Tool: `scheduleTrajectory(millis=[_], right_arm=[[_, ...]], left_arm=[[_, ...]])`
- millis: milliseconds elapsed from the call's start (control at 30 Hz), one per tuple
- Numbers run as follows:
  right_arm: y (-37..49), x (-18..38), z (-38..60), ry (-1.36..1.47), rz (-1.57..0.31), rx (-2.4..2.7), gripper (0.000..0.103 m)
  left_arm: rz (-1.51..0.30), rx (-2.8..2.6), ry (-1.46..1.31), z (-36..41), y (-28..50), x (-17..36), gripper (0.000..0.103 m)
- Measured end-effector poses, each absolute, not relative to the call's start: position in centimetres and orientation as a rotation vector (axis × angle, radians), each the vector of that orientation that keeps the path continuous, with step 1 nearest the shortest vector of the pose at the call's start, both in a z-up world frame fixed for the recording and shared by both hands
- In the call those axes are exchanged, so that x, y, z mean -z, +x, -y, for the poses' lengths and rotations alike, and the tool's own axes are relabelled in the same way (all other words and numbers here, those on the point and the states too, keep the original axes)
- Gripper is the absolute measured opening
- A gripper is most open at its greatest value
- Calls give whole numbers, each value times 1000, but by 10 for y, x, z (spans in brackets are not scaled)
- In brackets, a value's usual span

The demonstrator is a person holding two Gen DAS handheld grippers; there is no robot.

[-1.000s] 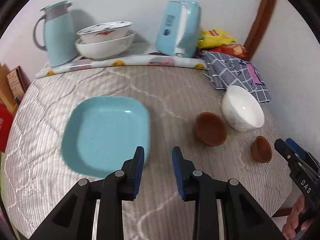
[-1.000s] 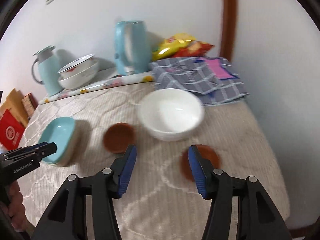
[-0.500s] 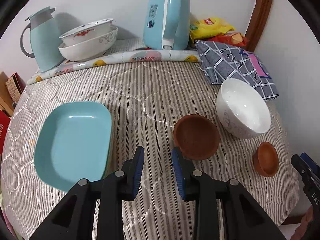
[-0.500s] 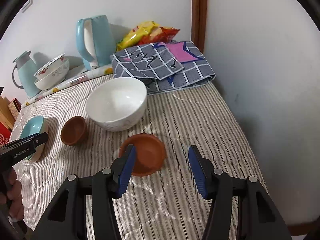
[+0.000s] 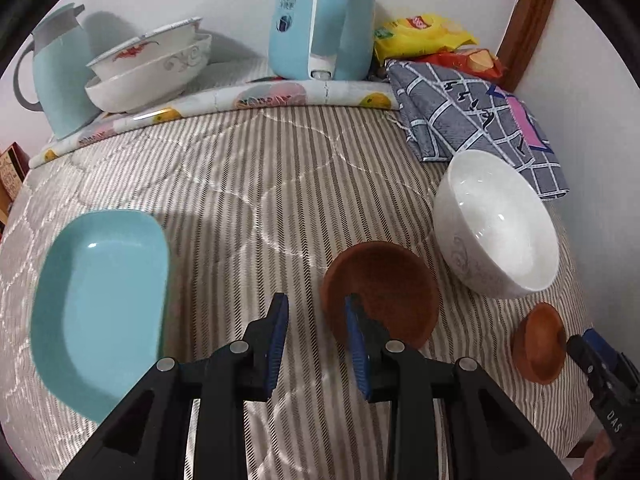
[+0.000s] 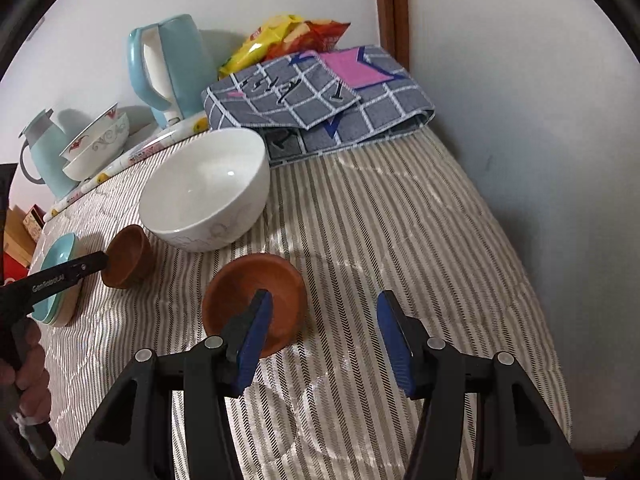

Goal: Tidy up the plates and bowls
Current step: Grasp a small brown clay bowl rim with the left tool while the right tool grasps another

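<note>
In the left wrist view a larger brown bowl [image 5: 384, 292] sits on the striped cloth, with a white bowl [image 5: 496, 224] to its right and a teal plate [image 5: 100, 304] to its left. My left gripper [image 5: 316, 316] stands narrowly open; its right finger overlaps the bowl's left rim and nothing is pinched. A small brown bowl [image 6: 256, 292] lies near the right gripper [image 6: 324, 316], which is open, its left finger over the bowl and its right finger over bare cloth. The right wrist view also shows the white bowl [image 6: 204, 192], the larger brown bowl [image 6: 128, 256] and the left gripper [image 6: 68, 272].
Along the back stand a blue kettle [image 5: 320, 20], a pale thermos [image 5: 56, 68] and two stacked patterned bowls [image 5: 148, 68]. A folded checked cloth [image 6: 320, 96] and snack bags [image 6: 280, 36] fill the far right corner. A wall [image 6: 520, 120] borders the right.
Both grippers have moved right and sunk toward the table: the left from in front of the teal plate to the larger brown bowl, the right onto the small brown bowl. Their openings look the same.
</note>
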State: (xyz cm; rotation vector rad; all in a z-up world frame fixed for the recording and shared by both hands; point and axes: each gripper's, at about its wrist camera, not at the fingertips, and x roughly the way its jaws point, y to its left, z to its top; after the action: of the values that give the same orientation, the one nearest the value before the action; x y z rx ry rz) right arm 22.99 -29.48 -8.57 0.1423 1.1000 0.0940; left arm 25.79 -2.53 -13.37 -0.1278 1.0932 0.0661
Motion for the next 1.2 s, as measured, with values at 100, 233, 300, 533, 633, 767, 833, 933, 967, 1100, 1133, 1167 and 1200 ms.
scheduleTrajectory(millis=[100, 233, 300, 533, 633, 767, 833, 933, 967, 1100, 1133, 1167, 1200], right_arm=[[233, 98, 293, 133, -1127, -94, 54], [238, 114, 288, 126, -1155, -114, 50], [241, 121, 287, 134, -1167, -129, 46], [251, 126, 281, 126, -1164, -143, 41], [252, 126, 278, 118, -1152, -145, 41], [249, 127, 277, 114, -1131, -151, 40], [249, 127, 277, 116, -1123, -152, 40], [249, 126, 277, 128, -1120, -160, 27], [248, 126, 278, 144, -1122, -168, 22], [247, 123, 274, 148, -1127, -179, 13], [246, 122, 273, 147, -1128, -175, 12], [245, 121, 273, 153, -1128, -173, 11], [244, 120, 273, 157, -1127, -173, 10]], left_arm=[[-1115, -63, -134, 27, 264, 142, 28], [-1128, -59, -135, 28, 268, 151, 28], [-1126, -55, -140, 29, 271, 155, 28], [-1096, -40, -182, 25, 276, 158, 27], [-1086, -24, -195, 26, 278, 159, 26], [-1077, -17, -184, 29, 279, 160, 23], [-1074, -13, -184, 30, 278, 160, 22], [-1069, -11, -185, 29, 277, 159, 20], [-1069, -10, -188, 28, 277, 159, 18], [-1063, -6, -198, 27, 273, 156, 11], [-1059, -5, -196, 28, 271, 154, 10], [-1055, -2, -198, 28, 269, 152, 10], [-1053, 0, -203, 28, 268, 151, 9]])
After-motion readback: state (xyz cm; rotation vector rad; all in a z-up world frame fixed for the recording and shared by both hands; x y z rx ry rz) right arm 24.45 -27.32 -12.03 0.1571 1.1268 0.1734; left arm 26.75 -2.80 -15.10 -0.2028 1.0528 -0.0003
